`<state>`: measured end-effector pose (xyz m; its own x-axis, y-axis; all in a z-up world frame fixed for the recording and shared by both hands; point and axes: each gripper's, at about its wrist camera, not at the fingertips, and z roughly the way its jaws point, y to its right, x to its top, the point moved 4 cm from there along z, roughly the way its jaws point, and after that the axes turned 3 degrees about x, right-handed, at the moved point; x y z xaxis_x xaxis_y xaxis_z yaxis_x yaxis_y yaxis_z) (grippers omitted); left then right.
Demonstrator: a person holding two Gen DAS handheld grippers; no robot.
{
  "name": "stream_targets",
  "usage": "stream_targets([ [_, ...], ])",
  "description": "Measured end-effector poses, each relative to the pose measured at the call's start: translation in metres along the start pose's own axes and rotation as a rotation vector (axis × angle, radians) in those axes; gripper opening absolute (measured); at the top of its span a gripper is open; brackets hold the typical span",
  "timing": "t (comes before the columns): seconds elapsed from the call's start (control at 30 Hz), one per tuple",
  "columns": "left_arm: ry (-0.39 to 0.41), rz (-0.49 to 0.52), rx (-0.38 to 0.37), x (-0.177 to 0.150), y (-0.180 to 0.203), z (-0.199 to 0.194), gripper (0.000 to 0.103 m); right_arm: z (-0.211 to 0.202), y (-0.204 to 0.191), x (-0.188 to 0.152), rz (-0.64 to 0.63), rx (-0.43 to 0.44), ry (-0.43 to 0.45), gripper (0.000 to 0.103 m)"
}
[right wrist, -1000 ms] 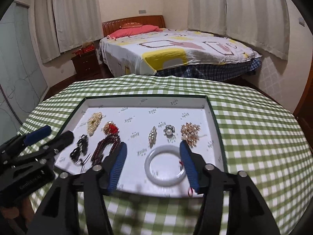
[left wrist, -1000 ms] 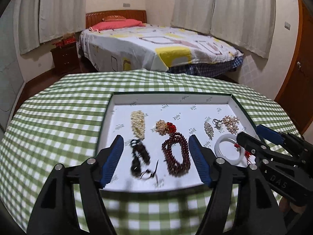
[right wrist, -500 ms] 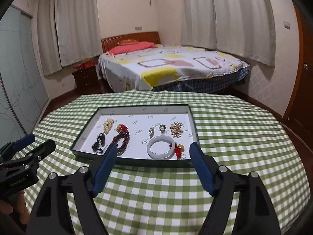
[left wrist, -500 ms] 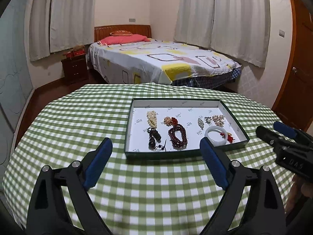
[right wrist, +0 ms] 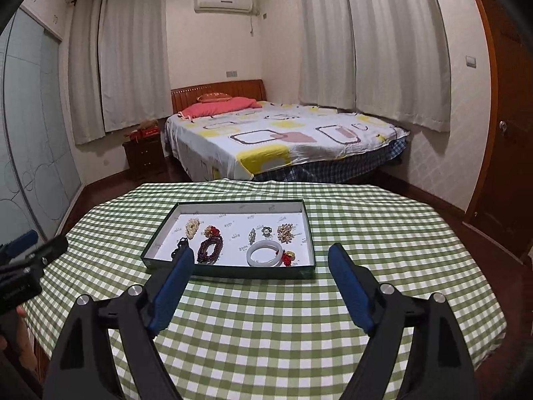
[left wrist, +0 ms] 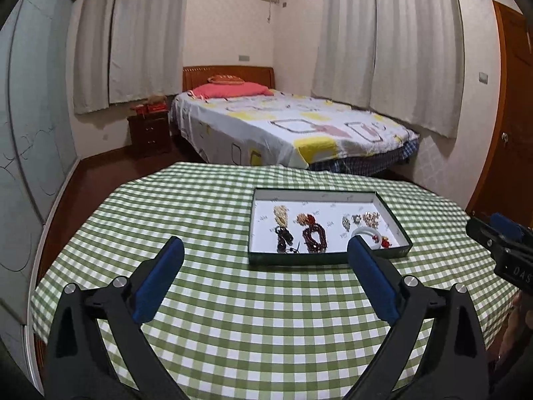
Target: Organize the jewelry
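Note:
A shallow dark green tray (left wrist: pixel 324 259) (right wrist: pixel 230 271) with a white floor sits on the green checked table. In it lie a white bangle (right wrist: pixel 265 255) with a red charm, a dark red bead bracelet (right wrist: pixel 210 250) (left wrist: pixel 313 237), a black bead string (left wrist: pixel 283 236), a pearl cluster (right wrist: pixel 192 226), and several small brooches (right wrist: pixel 285 232). My left gripper (left wrist: pixel 266 250) is open and empty, held back from the tray's near edge. My right gripper (right wrist: pixel 263 256) is open and empty, also short of the tray.
The round table (right wrist: pixel 266 316) has a green checked cloth. A bed (right wrist: pixel 283 140) and a dark nightstand (right wrist: pixel 143 156) stand beyond it. A wooden door (right wrist: pixel 499 166) is at the right. The other gripper shows at each view's edge (left wrist: pixel 499 243) (right wrist: pixel 26 263).
Both grippers have pulled back and up from over the tray, so the tray looks smaller and farther. Both stay open and empty. The jewelry has not moved.

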<state>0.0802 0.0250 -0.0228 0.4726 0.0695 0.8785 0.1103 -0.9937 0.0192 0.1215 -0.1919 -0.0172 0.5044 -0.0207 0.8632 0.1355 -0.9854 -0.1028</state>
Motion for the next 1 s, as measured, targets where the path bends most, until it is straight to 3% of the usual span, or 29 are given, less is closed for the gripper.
stream_targets([
  [0.3,0.034,-0.007,0.015,0.002,-0.007,-0.026,0.097,-0.026,-0.002,0.003,0.000,0.002,0.047,0.081],
  [1.0,0.028,-0.019,0.004,-0.003,-0.007,-0.026,0.097,-0.029,-0.004,0.001,-0.010,0.008,0.058,0.081],
])
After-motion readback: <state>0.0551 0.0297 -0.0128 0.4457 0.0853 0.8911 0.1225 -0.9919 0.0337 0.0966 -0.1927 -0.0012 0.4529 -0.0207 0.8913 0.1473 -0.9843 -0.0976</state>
